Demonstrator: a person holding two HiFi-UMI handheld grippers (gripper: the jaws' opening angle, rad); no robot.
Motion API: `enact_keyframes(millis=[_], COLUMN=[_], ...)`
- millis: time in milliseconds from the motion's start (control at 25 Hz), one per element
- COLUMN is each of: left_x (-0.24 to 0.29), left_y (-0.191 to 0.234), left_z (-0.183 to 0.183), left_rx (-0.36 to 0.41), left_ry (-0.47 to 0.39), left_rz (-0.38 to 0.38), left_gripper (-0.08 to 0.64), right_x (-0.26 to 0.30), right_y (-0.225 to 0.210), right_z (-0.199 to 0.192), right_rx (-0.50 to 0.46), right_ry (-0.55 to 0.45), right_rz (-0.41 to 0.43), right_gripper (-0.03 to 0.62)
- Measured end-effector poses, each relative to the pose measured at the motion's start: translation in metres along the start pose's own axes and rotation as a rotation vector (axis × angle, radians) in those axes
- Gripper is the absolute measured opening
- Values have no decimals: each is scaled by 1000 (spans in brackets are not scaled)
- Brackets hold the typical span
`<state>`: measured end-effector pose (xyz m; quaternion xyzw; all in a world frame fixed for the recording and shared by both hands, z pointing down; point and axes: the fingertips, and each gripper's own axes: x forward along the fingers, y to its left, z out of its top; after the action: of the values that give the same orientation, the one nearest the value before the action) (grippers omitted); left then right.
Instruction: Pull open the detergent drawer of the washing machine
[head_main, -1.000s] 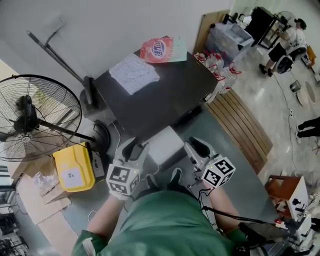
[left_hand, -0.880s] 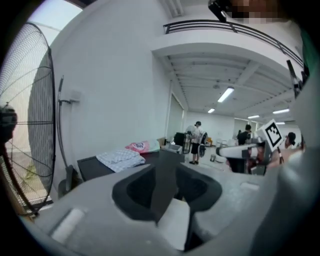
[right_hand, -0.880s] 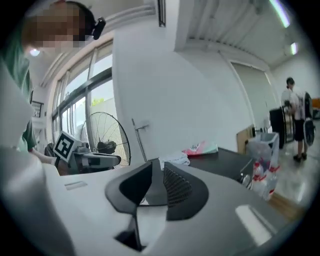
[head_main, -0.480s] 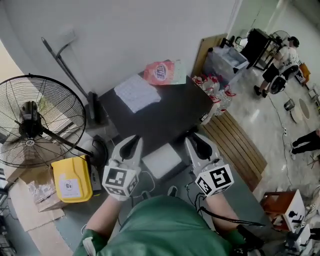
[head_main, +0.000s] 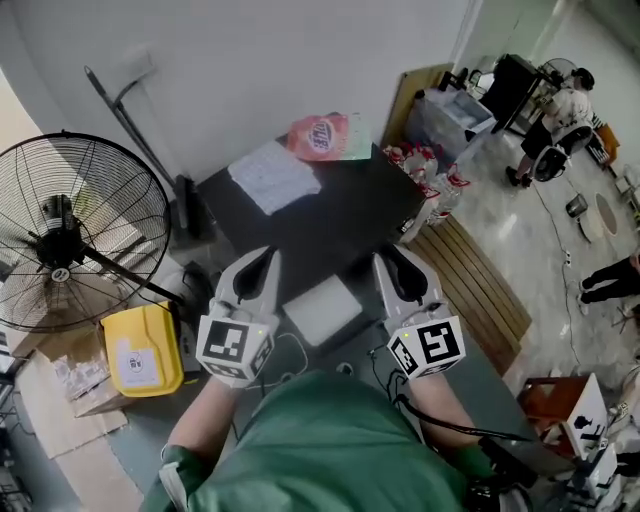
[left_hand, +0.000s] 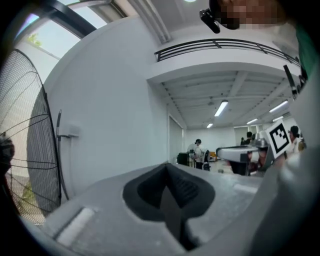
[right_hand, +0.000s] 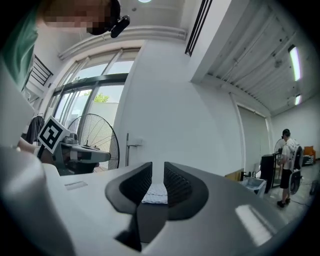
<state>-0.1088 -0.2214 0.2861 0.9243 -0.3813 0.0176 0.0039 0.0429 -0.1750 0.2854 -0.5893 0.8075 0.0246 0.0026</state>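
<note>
At twelve o'clock from us sits the washing machine (head_main: 340, 205), dark-topped, its drawer indiscernible; the left gripper (head_main: 267, 254) has just closed fully, empty, the right gripper (head_main: 391, 254) just narrowed to a slim, empty gap.

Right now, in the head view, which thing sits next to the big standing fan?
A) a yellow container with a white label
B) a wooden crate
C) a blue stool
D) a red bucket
A: the yellow container, with a white label on its face, sits just below the fan in the head view, close to its stand.
</note>
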Motion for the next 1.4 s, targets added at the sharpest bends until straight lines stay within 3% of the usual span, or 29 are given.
enact_keyframes(millis=[120, 240, 1400], left_x=[-2, -4, -10], left_y=[0, -3, -24], left_z=[-1, -9, -28], left_rx=[22, 28, 13], left_ry=[-1, 9, 52], left_rz=[0, -4, -15], left_gripper=[-2, -2, -2], right_x=[2, -2, -27], right_y=[3, 8, 12], right_z=[1, 2, -5], right_rx=[-43, -55, -68], right_ry=[-13, -33, -17], right_rz=[-11, 1, 21], right_gripper=[74, 2, 2])
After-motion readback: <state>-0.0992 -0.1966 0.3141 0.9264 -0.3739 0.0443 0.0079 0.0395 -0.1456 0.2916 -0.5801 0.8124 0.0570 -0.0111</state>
